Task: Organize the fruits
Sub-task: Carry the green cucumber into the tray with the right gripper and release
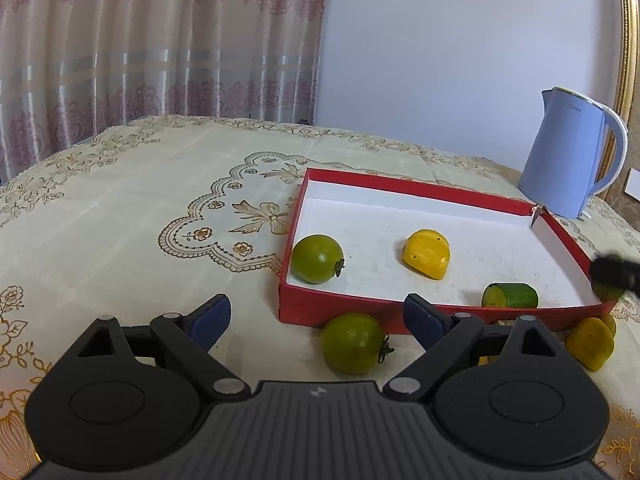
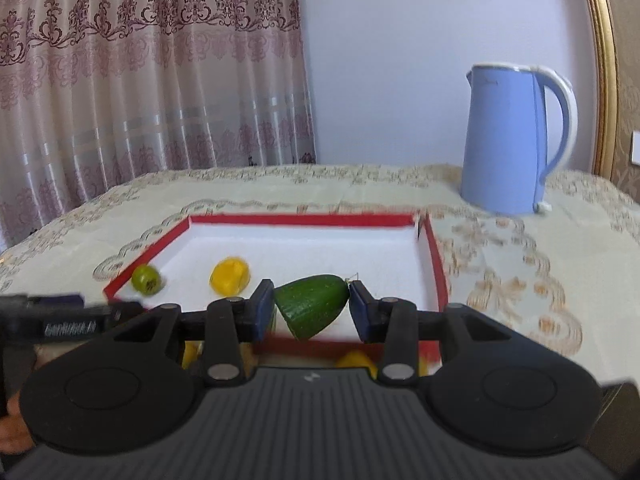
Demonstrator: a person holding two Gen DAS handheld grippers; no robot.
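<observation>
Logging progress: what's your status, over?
Right claw shut on cucumber end, above red box. Left claw open over green tomato outside box. Nothing blocking.

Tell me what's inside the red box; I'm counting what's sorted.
Inside the red box: a green tomato, a yellow piece and a cut green piece. Its near right corner is hidden behind the right gripper.

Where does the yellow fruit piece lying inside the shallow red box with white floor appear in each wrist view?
Left wrist view: yellow fruit piece lies right of centre, in the middle of the red box.
Right wrist view: it lies left of centre, above the right gripper's left finger.
Shared landmark: the light blue electric kettle beyond the box.
</observation>
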